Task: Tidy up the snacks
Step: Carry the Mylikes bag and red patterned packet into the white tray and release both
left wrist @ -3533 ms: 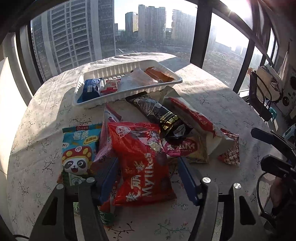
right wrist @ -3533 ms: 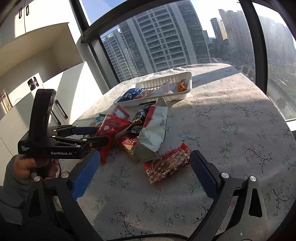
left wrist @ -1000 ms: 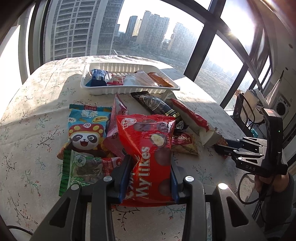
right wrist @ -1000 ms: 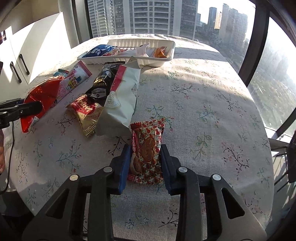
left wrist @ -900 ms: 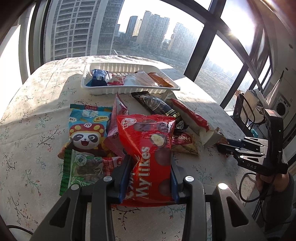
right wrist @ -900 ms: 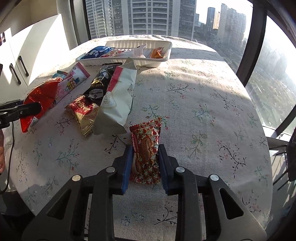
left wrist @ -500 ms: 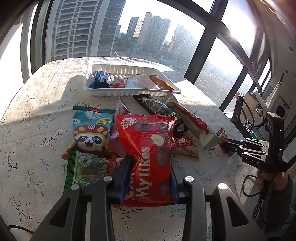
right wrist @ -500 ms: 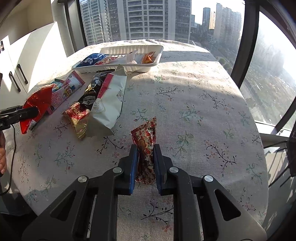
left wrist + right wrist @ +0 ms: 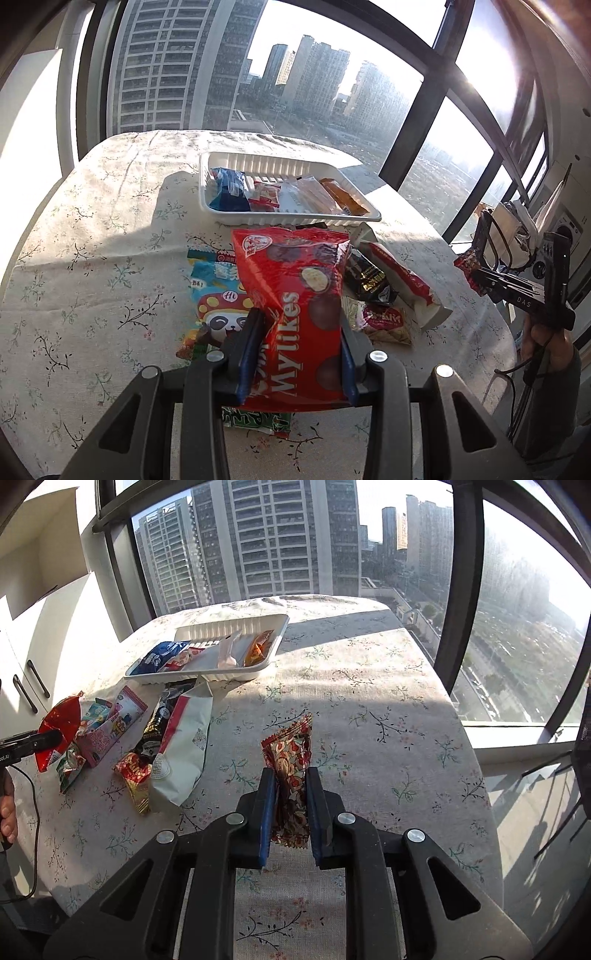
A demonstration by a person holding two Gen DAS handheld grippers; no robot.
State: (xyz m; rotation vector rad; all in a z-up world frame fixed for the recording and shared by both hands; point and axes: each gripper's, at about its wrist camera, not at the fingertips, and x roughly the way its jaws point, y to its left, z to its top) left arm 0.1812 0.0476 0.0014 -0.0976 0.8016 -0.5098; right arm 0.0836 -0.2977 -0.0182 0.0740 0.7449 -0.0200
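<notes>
While the left wrist view looks down at a slant over the desk (image 9: 92,229), the left gripper (image 9: 299,339) has its blue fingers (image 9: 249,343) clenched on the lower half of a red Mylikes bag (image 9: 295,291), which stands lifted above the loose snack packets (image 9: 218,295). Beyond them sits the white tray (image 9: 295,221) with several packets inside. At the right edge a hand (image 9: 546,341) holds the right gripper (image 9: 480,282) tilted up off the desk, a small red packet (image 9: 467,262) at its tip.

From the right wrist view, the right gripper (image 9: 290,801) points downward over the flowered cloth, its fingers (image 9: 267,801) pinched tight on that small red packet (image 9: 290,760), held upright and clear of the desk. The tray (image 9: 229,674) lies farther back to the left; the left gripper (image 9: 48,740) shows at the left edge with the red bag (image 9: 61,716).
</notes>
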